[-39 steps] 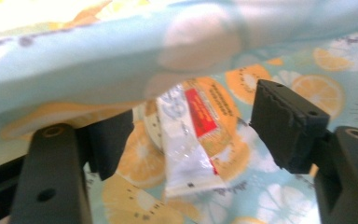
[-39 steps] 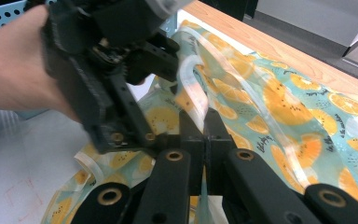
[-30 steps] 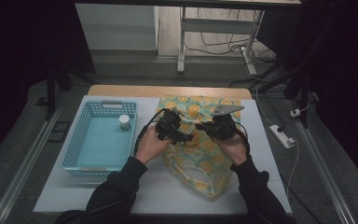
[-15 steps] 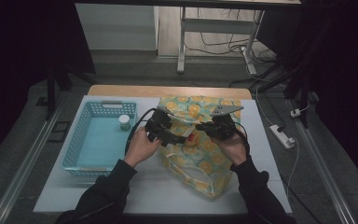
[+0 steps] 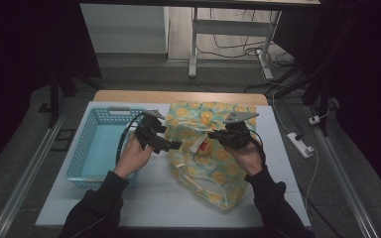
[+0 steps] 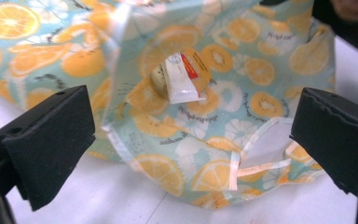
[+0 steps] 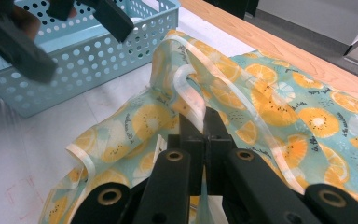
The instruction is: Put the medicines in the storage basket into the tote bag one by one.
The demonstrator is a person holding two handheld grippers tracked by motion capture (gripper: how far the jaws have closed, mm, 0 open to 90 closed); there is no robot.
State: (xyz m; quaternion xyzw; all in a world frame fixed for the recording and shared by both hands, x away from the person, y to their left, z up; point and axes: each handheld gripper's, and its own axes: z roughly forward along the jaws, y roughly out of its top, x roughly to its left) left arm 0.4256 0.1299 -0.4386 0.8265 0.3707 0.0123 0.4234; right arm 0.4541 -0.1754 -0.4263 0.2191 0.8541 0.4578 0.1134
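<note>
Left gripper [image 5: 171,145] spread wide, jaws just opened, nothing between the pads, hovering just off the bag's left edge. Ahead of those jaws: the citrus-print bag [image 6: 242,88] lying on the white table [image 5: 144,198], a small round jar [image 6: 179,77] with a white-and-red label resting in its open mouth. Right gripper [image 7: 204,122] clamped on a fold of the bag's rim, lifting it. Behind and left of the left gripper: a blue basket [image 5: 96,148].
</note>
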